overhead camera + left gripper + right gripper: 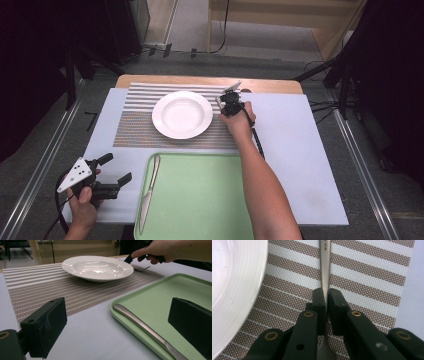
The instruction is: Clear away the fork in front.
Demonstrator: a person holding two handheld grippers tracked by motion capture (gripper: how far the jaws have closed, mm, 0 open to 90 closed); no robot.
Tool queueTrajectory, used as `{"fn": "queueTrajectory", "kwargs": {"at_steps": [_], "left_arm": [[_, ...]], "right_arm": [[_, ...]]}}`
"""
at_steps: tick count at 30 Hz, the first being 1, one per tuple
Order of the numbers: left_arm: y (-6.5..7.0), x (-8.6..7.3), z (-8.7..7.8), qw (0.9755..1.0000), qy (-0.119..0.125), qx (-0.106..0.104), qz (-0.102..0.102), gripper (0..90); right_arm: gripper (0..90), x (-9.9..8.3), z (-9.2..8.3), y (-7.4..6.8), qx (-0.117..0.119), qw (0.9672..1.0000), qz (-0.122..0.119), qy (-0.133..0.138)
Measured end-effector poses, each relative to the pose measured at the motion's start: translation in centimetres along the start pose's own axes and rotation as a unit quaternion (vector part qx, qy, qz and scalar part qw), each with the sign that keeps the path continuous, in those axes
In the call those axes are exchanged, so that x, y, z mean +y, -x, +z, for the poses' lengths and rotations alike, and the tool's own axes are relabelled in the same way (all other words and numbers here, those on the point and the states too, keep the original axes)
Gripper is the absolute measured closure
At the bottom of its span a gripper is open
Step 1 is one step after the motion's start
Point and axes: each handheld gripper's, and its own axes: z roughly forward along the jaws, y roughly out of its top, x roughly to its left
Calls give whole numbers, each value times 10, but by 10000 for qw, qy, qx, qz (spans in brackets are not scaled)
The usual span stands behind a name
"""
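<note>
Desk (310, 150) carries a striped placemat (367, 277) with a white plate (232, 290); just beside its rim lies a fork (325, 270), handle running straight ahead, pinched by the right gripper (325, 307). Left gripper (117, 325) is spread, nearer the knife (142, 325).

A small stamped mark on the fork handle (325, 255) is too blurred to read.

Both tongs are matte black plastic. The left tongs (116, 168) have chunky rectangular jaws with foam-looking pads, a grey three-cornered plate with black dots on top, and a black cable trailing behind. The right tongs (326, 302) show brass-ringed screw holes along their arms. Forearms are bare, no sleeves.
</note>
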Motion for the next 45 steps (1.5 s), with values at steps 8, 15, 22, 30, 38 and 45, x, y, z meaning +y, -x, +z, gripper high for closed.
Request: {"fn": "queueTrajectory", "kwargs": {"at_steps": [8, 15, 22, 30, 38, 45], "left_arm": [[0, 0, 0, 10000, 64, -5, -68, 19], [0, 0, 0, 10000, -1, 1, -1, 19], [0, 0, 0, 10000, 15, 8, -23, 19], [0, 0, 1, 10000, 7, 5, -18, 19], [0, 0, 1, 10000, 26, 17, -46, 19], [0, 0, 1, 10000, 12, 9, -46, 19]], "right_arm": [[838, -4, -2, 1, 68, 9999, -85, 87], [839, -8, -4, 4, 190, 9995, -203, 123], [842, -11, -5, 4, 191, 9994, -223, 183], [870, -11, -11, 9, 353, 9992, -142, 142], [867, -11, -6, 2, 114, 9994, -320, -19], [869, -21, -10, 6, 237, 9985, -268, 409]]}}
